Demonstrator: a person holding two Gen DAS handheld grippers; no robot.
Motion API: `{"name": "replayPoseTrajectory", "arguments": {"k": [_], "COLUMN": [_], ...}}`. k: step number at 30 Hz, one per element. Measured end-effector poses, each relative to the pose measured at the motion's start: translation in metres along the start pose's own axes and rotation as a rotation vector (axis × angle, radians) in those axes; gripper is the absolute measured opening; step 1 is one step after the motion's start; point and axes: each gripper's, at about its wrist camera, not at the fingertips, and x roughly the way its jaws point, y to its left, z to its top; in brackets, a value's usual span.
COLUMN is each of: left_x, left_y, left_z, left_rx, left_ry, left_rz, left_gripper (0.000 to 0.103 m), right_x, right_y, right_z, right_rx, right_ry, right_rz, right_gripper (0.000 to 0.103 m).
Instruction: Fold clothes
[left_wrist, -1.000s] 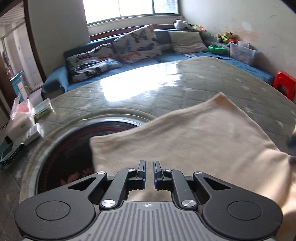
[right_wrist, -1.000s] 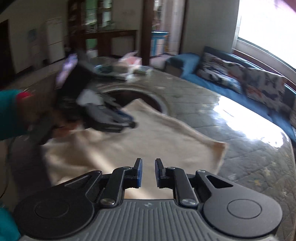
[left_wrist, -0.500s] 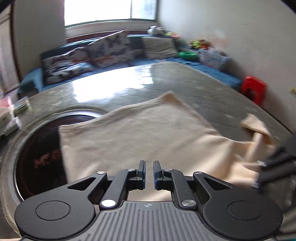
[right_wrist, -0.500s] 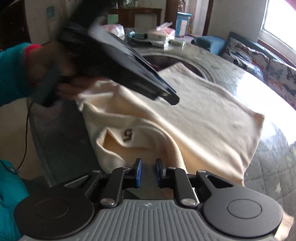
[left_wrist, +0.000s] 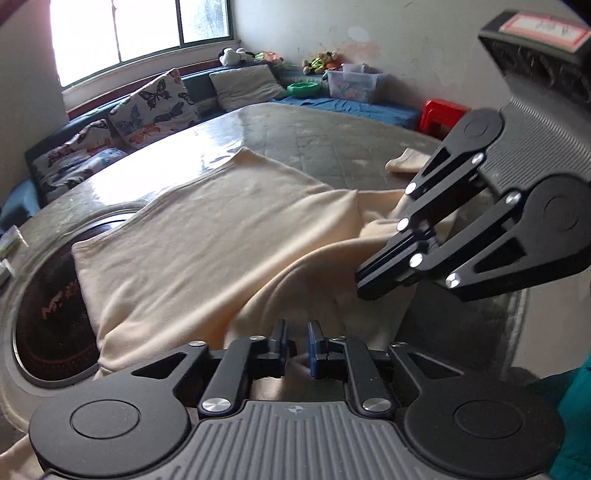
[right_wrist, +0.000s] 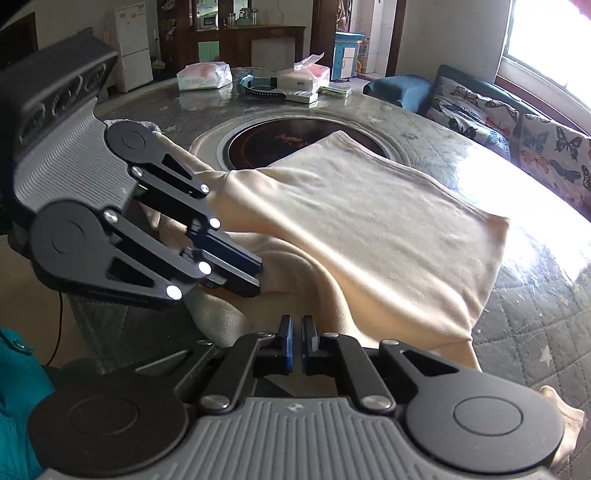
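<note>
The cream fleece garment (right_wrist: 369, 221) lies spread over the round grey quilted bench (right_wrist: 535, 302), its far edge overlapping the dark circular inset (right_wrist: 273, 138) at the bench centre. Judged from this layout, folding is at an early stage: the far body of the garment lies flat and smoothed, while the edge nearest the person is bunched and raised, and no completed fold is visible. The remaining work appears to be carrying that near edge over the flat part and then making the further folds. The left tool (left_wrist: 295, 341) sits at the bunched near edge, on the side of the garment closer to the inset; its jaws have just been opening and now stand slightly spread, with a ridge of cloth between the blue pads, though whether the pads press on it cannot be told. The right tool (right_wrist: 297, 343) sits just beside the left tool, on the side of the near edge farther from the inset; its jaws have just been closing and now stand pressed nearly together. Cloth lies directly below and ahead of its tips, but whether a layer is pinched cannot be told from either view.
</note>
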Motion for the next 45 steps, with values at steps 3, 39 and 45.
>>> {"name": "replayPoseTrajectory", "arguments": {"k": [3, 39, 45], "left_x": [0.001, -0.010, -0.005], "left_y": [-0.003, 0.018, 0.013], "left_z": [-0.002, -0.008, -0.008], "left_rx": [0.015, -0.131, -0.085], "left_ry": [0.000, -0.077, -0.064], "left_rz": [0.010, -0.057, -0.073], "left_gripper": [0.031, 0.006, 0.006], "right_x": [0.001, 0.000, -0.037], "right_y": [-0.001, -0.001, -0.016], "right_z": [0.001, -0.014, -0.030], "right_rx": [0.014, 0.064, 0.158], "right_ry": [-0.005, -0.023, -0.104], "right_rz": [-0.001, 0.009, -0.015], "right_gripper": [0.011, 0.012, 0.017]}}
